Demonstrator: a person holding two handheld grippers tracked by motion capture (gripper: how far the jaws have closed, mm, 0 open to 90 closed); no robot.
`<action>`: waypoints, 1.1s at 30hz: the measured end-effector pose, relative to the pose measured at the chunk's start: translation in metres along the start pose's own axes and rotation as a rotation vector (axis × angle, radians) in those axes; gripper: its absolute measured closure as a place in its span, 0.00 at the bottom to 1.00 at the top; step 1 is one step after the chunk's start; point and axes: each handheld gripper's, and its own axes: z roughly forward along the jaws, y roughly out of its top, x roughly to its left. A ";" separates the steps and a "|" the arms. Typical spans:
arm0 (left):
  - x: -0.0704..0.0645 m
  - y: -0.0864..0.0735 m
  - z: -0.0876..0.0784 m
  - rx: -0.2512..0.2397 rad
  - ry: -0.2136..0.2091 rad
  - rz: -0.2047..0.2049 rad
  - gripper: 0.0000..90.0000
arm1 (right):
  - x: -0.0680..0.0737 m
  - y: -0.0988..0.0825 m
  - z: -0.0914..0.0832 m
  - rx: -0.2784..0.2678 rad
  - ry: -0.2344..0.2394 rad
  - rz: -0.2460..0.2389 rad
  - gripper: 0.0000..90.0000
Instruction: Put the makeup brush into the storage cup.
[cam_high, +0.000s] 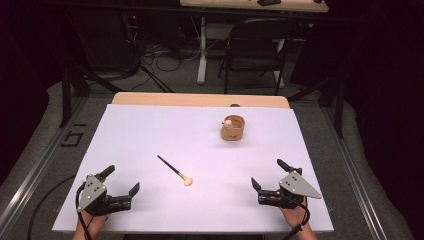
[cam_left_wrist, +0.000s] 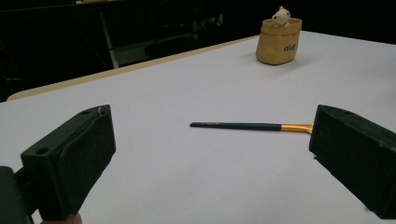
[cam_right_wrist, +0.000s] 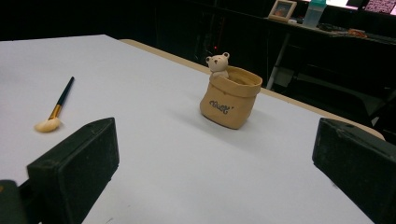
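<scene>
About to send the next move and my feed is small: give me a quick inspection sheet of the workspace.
Surface: white board on a wooden table, flat and bare apart from two things.
Job's things: brush lying flat mid-board, bristles toward the near edge; tan pot with a bear figure, upright, farther back on the right, apart from the brush.
Clutter: nothing seen.
Grippers: left gripper and right gripper resting at the near corners, jaws wide open, holding nothing.
Cables: one trails from each gripper off the near edge; more lie on the floor behind.
Surroundings: folding chair and a desk beyond the table, dark room.
</scene>
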 end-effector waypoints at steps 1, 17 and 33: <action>0.000 0.000 0.000 0.000 -0.003 -0.002 0.01 | 0.000 0.000 0.000 0.001 0.000 0.001 0.00; 0.000 0.000 0.007 0.053 -0.065 0.000 0.00 | 0.000 -0.001 0.002 0.008 0.008 0.003 0.00; 0.000 0.001 0.023 0.094 -0.111 0.019 0.00 | 0.000 -0.001 0.002 0.002 0.012 0.007 0.00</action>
